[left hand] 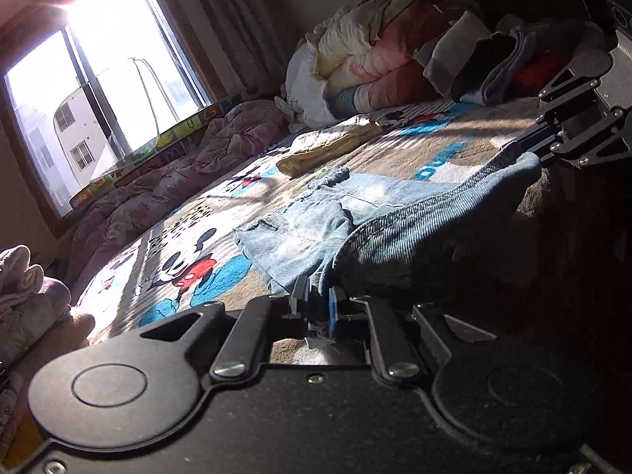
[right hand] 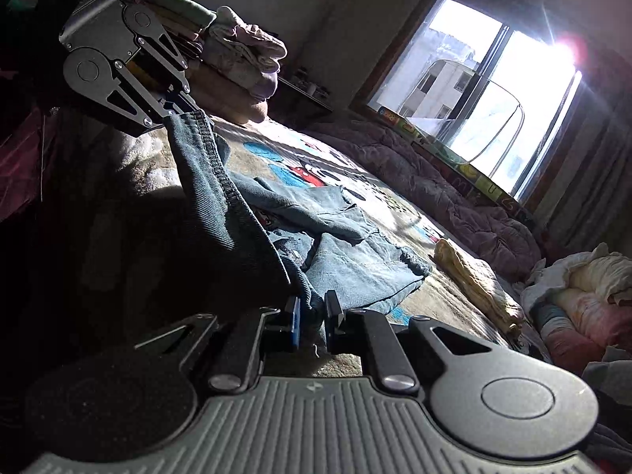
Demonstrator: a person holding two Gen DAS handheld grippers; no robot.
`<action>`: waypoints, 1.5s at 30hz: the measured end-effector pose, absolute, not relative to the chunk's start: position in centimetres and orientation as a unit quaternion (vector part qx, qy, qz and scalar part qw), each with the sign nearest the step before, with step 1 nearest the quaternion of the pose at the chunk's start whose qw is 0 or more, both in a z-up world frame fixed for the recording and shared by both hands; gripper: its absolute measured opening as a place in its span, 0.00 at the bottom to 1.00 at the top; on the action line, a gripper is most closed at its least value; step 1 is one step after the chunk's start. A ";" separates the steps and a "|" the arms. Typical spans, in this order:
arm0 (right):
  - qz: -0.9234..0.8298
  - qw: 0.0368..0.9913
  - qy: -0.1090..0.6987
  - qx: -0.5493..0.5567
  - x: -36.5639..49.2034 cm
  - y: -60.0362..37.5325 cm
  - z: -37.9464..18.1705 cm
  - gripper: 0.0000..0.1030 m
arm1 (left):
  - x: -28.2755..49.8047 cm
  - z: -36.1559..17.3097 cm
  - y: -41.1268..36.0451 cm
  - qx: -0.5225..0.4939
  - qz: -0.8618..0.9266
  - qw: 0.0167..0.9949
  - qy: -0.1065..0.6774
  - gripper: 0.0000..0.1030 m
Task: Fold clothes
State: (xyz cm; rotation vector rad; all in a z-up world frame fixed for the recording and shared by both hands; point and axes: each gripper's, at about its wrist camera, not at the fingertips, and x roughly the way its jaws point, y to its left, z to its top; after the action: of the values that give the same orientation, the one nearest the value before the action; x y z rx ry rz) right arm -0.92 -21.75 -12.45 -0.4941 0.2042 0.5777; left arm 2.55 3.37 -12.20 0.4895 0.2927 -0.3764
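- Jeans [left hand: 399, 229], blue denim, spread across the middle of the bed, one dark hemmed edge lifted off the blanket and stretched between the two grippers; the paler rest lying flat, frayed at the far ends.
- Left gripper [left hand: 318, 304] clamped narrow on one end of that raised edge, denim pinched between the pads, loose threads hanging below.
- Right gripper [right hand: 314, 310] likewise squeezed tight on the other end of the edge, cloth bunched between its fingers.
- Each gripper visible in the other's view: right one at the far right with the hem at its tip, left one at the upper left with the stitched edge at its tip.
- Blanket [left hand: 189, 264] under the jeans, brown with a cartoon mouse print and blue patches.
- Yellow cloth [left hand: 316, 154], folded, lying just beyond the jeans.
- Pink quilt [left hand: 166, 181] crumpled along the window side of the bed.
- Heap of bedding and clothes [left hand: 379, 55] at the head of the bed.
- Folded stack [right hand: 245, 51] at the other end.
- Window [left hand: 102, 79] bright with sun glare.
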 end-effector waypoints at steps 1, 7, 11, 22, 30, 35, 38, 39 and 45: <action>0.284 0.928 0.098 -0.222 -0.6 -22.0 -12.1 0.11 | 3.1 -11.7 3.6 0.216 -0.188 0.947 0.143 0.08; 0.268 0.953 0.095 -0.100 3.7 -24.7 -9.3 0.10 | 8.4 -8.4 4.6 0.123 -0.206 0.962 0.134 0.07; 0.258 0.961 0.097 -0.026 7.6 -26.2 -8.1 0.10 | 12.9 -7.0 5.0 0.077 -0.208 0.966 0.131 0.07; 0.256 0.958 0.102 0.083 20.1 -27.3 -7.7 0.09 | 23.2 -7.1 6.1 -0.005 -0.197 0.971 0.137 0.06; 0.258 0.951 0.132 0.109 27.3 -26.8 -9.2 0.09 | 28.4 -9.4 6.8 -0.040 -0.180 0.967 0.176 0.05; 0.257 0.945 0.164 0.115 30.5 -26.4 -10.8 0.09 | 30.5 -10.8 6.9 -0.039 -0.178 0.963 0.198 0.05; 0.256 0.941 0.181 0.130 31.9 -26.2 -11.8 0.09 | 31.8 -11.0 7.0 -0.037 -0.178 0.962 0.203 0.04; 0.255 0.939 0.185 0.135 32.3 -26.2 -12.1 0.09 | 32.2 -11.1 7.1 -0.036 -0.178 0.962 0.204 0.04; 0.248 0.937 0.193 0.155 34.7 -26.1 -12.9 0.09 | 34.7 -11.9 6.9 -0.029 -0.176 0.960 0.216 0.03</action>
State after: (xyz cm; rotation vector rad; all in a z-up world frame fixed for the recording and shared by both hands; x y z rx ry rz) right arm 34.66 -26.12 -12.85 0.3173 0.3942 0.5060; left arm 34.72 6.87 -11.90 -0.0592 0.4378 -0.3564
